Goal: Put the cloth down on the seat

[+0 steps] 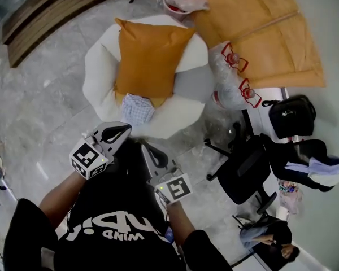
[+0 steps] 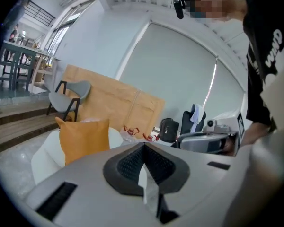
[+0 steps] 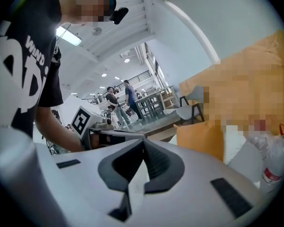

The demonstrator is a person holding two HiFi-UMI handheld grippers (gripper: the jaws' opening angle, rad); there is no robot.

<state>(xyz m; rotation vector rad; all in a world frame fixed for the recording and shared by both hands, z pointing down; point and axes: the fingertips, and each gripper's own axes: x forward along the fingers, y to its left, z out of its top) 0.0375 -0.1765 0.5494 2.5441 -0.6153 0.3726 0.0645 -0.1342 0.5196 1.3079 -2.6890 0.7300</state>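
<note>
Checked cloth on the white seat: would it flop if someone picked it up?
Probably floppy: the blue-and-white checked cloth lies crumpled in soft folds on the round white seat. It looks thin and small, so likely light. It should not roll, being a flat bunched heap beside the square orange cushion.

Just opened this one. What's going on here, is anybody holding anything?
A person stands over a white round seat with a two-jaw gripper in each hand. The checked cloth lies on the seat, at the near edge of the orange cushion, and neither gripper touches it. The left gripper and right gripper are held close to the person's body, jaws closed together and empty. The put-down looks done.
</note>
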